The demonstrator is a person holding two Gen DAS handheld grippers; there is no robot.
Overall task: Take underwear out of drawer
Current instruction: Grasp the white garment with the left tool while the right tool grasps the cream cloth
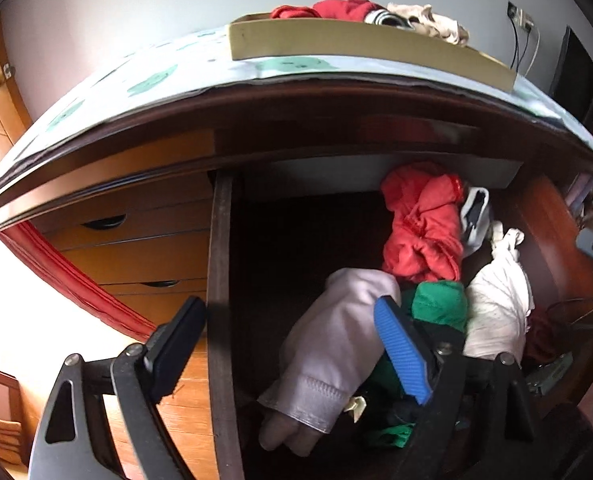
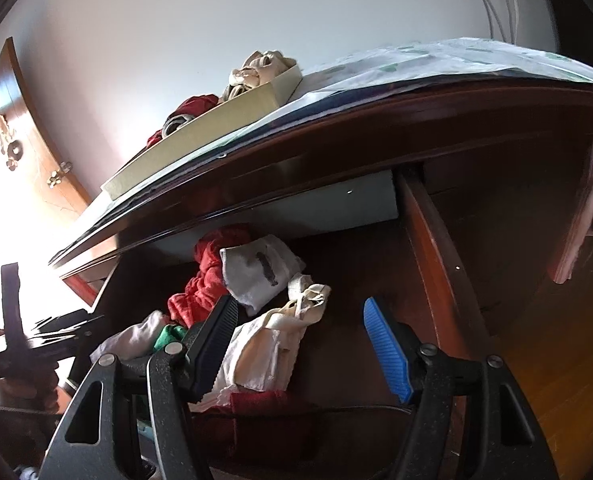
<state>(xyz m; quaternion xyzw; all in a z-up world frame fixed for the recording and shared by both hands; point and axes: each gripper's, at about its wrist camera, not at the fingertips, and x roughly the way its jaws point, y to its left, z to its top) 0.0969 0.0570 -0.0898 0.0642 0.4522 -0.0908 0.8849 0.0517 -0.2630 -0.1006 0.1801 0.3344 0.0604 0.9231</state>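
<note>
1. The drawer (image 1: 220, 320) is standing pulled open under the desk top, and clothing is still lying heaped in it: a pale lilac garment (image 1: 336, 336) nearest the front, a green piece (image 1: 440, 304) beside it, a red bundle (image 1: 424, 228) further back, and white pieces (image 1: 500, 304) toward the right side.

2. Up on the desk top a shallow cardboard box (image 1: 356, 46) is already holding red and cream clothing, so some pieces look to be out already, as far as I can judge; whether they came from this drawer I cannot tell.

3. The left gripper (image 1: 292, 336) is hanging over the front of the drawer with its jaws wide apart. The lilac garment is lying between them, touching the blue pad, but the dark pad is standing well clear over the drawer's side wall, so nothing is being clamped.

4. The right gripper (image 2: 296, 340) is hovering over the same drawer with its jaws apart too. The cream-white cloth (image 2: 272, 344) is lying below and between them, and I cannot see either pad pressing on it.

5. In my judgement the job is sitting somewhere in the middle: several garments are still waiting inside, and the lilac piece seems to be the next one to be gripped and lifted out.
</note>
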